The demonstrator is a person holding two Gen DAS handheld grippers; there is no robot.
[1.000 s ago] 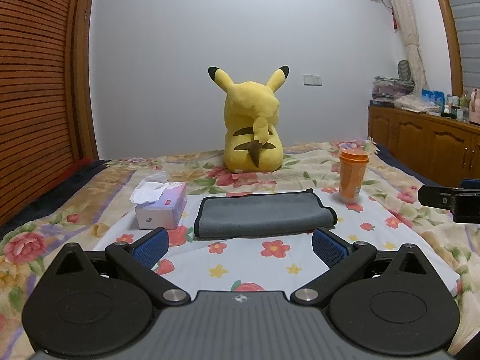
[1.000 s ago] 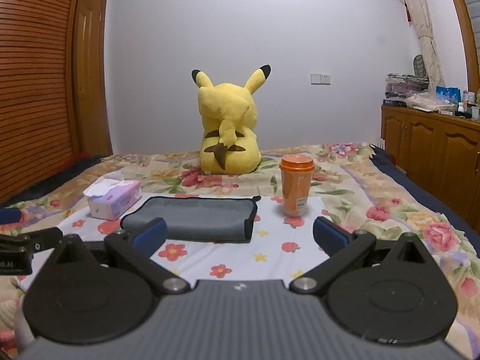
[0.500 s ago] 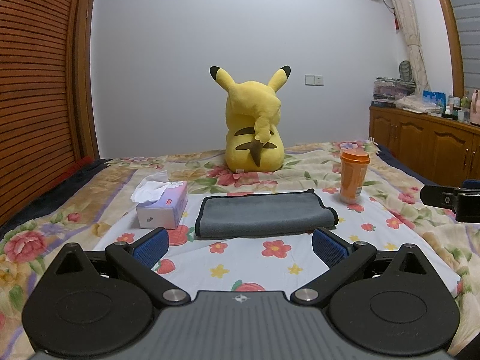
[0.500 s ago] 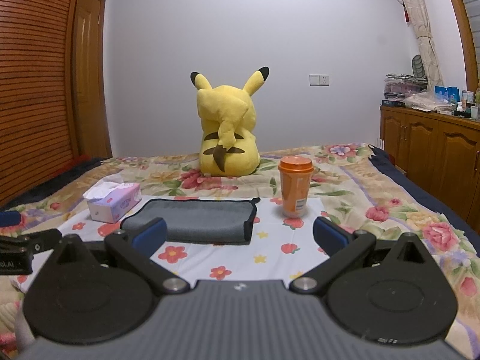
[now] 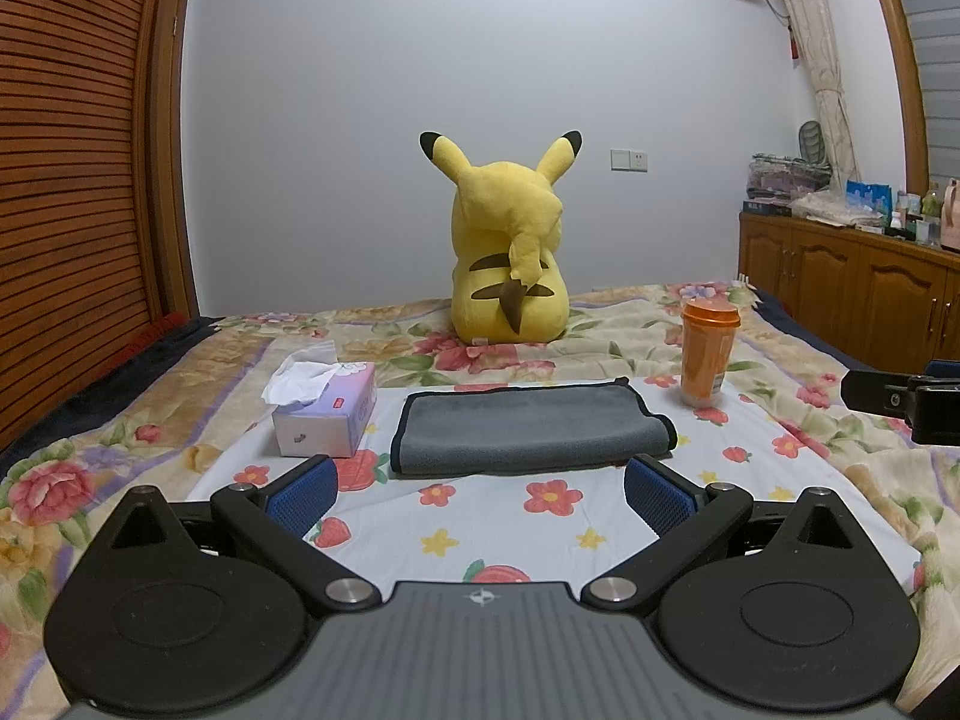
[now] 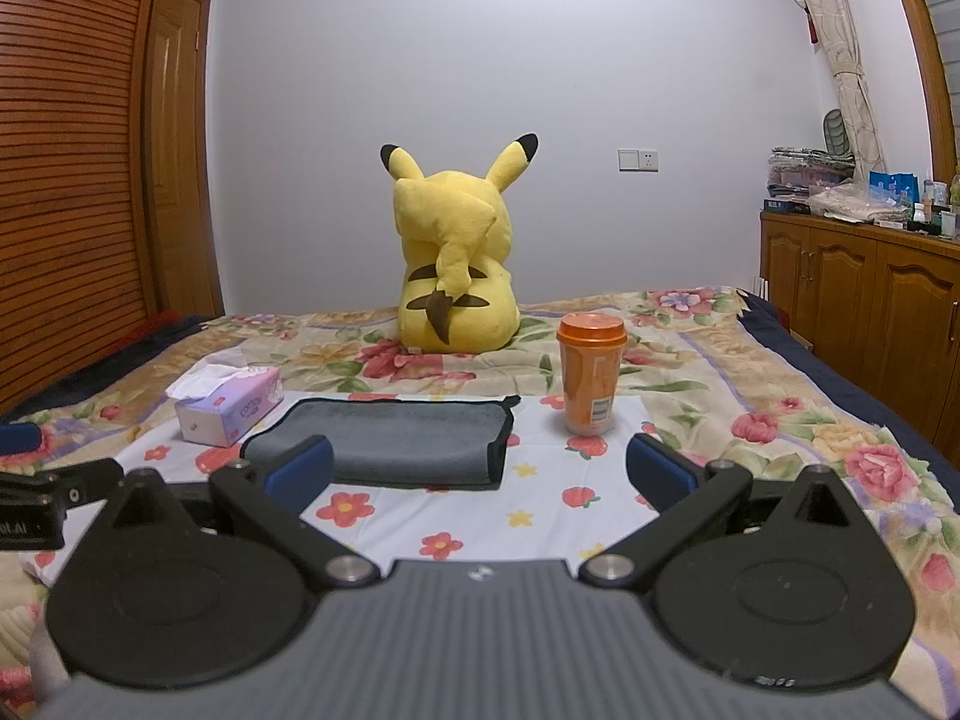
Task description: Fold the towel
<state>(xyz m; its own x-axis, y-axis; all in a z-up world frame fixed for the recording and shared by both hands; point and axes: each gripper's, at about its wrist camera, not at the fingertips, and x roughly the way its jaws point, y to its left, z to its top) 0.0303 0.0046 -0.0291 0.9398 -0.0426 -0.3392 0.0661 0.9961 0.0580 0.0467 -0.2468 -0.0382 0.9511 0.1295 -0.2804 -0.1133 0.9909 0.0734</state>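
Observation:
A grey towel with a black edge (image 5: 528, 426) lies folded into a flat rectangle on the flowered bed sheet (image 5: 540, 516). It also shows in the right wrist view (image 6: 396, 441). My left gripper (image 5: 480, 495) is open and empty, just short of the towel's near edge. My right gripper (image 6: 480, 471) is open and empty, near the towel's near right end. The right gripper's side (image 5: 900, 399) shows at the right edge of the left wrist view.
A tissue box (image 5: 327, 405) stands left of the towel. An orange lidded cup (image 5: 708, 354) stands to its right. A yellow plush toy (image 5: 510, 258) sits behind. A wooden cabinet (image 5: 852, 288) runs along the right wall.
Both grippers have drawn back slightly and stayed open. The towel has not moved.

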